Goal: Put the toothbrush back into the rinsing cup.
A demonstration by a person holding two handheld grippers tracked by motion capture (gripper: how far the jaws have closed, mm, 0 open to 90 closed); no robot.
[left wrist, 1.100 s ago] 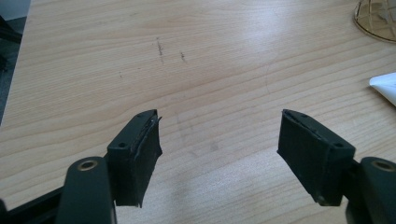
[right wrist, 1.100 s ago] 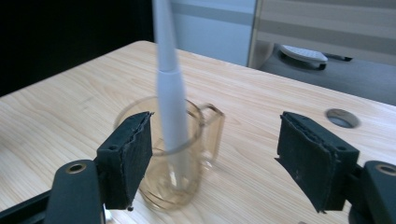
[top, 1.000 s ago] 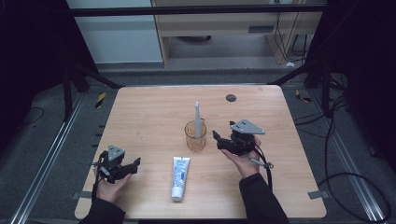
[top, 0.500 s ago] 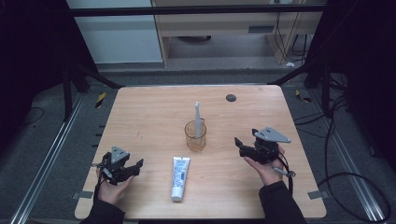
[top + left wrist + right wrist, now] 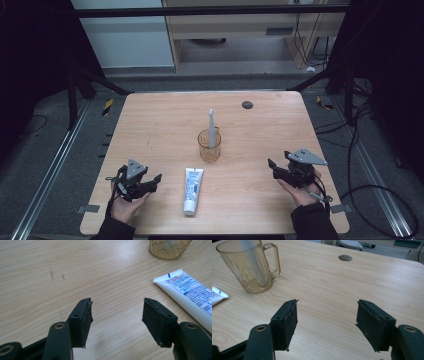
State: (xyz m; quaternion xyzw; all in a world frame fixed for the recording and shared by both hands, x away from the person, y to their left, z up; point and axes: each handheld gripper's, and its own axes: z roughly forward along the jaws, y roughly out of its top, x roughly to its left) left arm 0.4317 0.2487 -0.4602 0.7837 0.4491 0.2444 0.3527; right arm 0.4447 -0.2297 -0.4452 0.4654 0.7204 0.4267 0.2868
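An amber glass mug (image 5: 209, 146) stands mid-table with a white toothbrush (image 5: 212, 125) upright in it. A white toothpaste tube (image 5: 192, 189) lies flat in front of the mug. My left gripper (image 5: 155, 181) rests at the near left, open and empty, its jaws having just closed a little. In the left gripper view the gripper (image 5: 116, 307) points at bare wood, with the tube (image 5: 190, 292) to its right. My right gripper (image 5: 272, 167) sits at the near right, open and empty, its jaws also just closing partway. In the right gripper view the gripper (image 5: 327, 308) has the mug (image 5: 249, 267) far to its left.
The wooden table (image 5: 165, 125) has a dark round hole (image 5: 247, 104) near its far edge. Metal frame rails and cables run along the floor on both sides. A cabinet stands beyond the table.
My right gripper has moved away from the mug to the right and toward the near edge. The left gripper shifted slightly right. Mug, toothbrush and tube have not moved.
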